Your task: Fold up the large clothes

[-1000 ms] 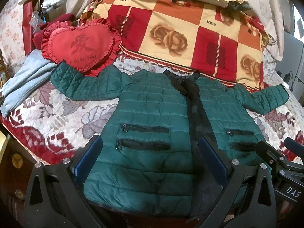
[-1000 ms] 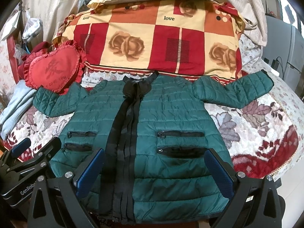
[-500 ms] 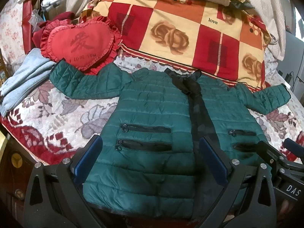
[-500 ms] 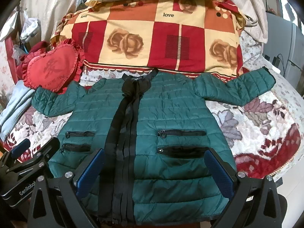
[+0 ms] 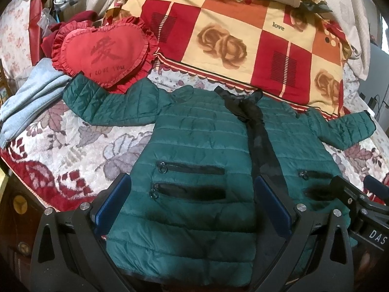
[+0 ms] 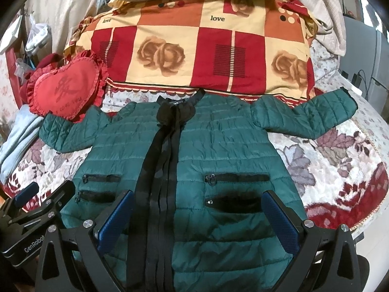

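green jacket [image 6: 218, 150] flat on bedspread [image 6: 340, 170], sleeves out | R gripper [image 6: 197, 209] fingers wide apart above hem

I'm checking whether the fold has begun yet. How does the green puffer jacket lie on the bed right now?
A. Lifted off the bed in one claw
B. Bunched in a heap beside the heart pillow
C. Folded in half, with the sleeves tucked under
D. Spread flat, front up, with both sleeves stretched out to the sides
D: the green puffer jacket lies flat with pockets up and both sleeves out, and the left claw and right claw are open, holding nothing.
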Demonstrator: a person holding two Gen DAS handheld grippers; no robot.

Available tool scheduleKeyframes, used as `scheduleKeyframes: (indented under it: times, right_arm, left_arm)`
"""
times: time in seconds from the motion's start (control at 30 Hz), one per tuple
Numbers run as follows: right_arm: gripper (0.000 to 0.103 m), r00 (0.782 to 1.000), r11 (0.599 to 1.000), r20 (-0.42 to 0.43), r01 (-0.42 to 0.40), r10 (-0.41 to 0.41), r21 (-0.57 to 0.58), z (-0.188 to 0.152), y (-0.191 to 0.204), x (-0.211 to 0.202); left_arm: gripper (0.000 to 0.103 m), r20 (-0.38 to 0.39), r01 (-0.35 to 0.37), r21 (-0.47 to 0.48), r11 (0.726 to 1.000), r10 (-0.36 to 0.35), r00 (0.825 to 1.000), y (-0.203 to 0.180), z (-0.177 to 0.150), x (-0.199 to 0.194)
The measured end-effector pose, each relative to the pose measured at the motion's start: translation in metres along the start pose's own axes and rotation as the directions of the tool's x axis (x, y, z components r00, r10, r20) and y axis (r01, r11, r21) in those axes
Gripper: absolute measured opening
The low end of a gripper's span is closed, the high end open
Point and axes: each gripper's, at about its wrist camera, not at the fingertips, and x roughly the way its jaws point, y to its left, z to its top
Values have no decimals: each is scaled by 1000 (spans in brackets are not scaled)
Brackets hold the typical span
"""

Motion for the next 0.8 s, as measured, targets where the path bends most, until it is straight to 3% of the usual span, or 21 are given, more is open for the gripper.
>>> scheduleKeyframes:
  times: [0.8]
  right_arm:
    - [103, 1000, 1000, -19, -2, 1, -20, 35, 10, 53]
  left_arm:
    - [102, -32, -8, -44, 999, 7, 999, 15, 33, 44]
